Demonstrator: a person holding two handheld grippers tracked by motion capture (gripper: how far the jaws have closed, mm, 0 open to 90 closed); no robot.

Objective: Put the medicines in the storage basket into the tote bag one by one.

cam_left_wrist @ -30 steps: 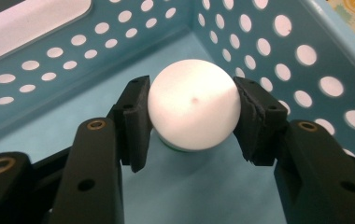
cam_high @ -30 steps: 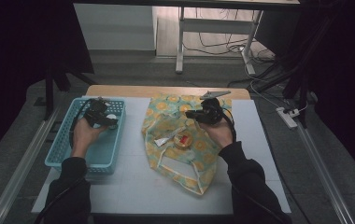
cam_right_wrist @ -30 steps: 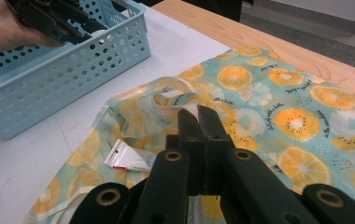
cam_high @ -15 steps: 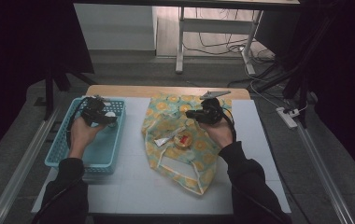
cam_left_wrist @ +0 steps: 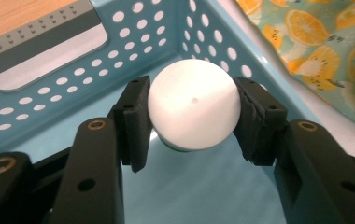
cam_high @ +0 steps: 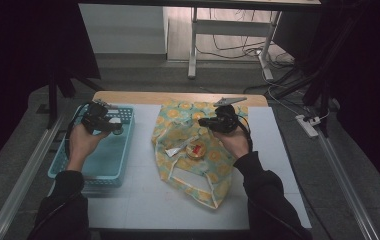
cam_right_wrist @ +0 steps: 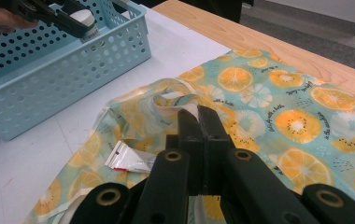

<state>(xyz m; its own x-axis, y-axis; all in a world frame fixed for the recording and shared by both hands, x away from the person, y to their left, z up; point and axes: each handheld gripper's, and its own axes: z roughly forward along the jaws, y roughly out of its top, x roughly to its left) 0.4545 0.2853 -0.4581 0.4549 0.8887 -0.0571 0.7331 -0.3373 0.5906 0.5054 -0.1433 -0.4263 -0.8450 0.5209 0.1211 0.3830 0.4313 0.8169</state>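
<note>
My left tongs point(cam_left_wrist: 192, 114) have risen slightly, clamped on the white jar point(cam_left_wrist: 193, 103), above the blue basket point(cam_high: 109, 160). My right tongs point(cam_right_wrist: 198, 122) are together over the fruit-print bag point(cam_right_wrist: 278, 112) at 3 o'clock.

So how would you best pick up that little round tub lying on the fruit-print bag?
Probably from straight above, jaws closing across the low side wall of the round tub. It lies flat on the fruit-print bag, lid up, so its round rim gives two opposite faces; mind the sachet beside it.
</note>
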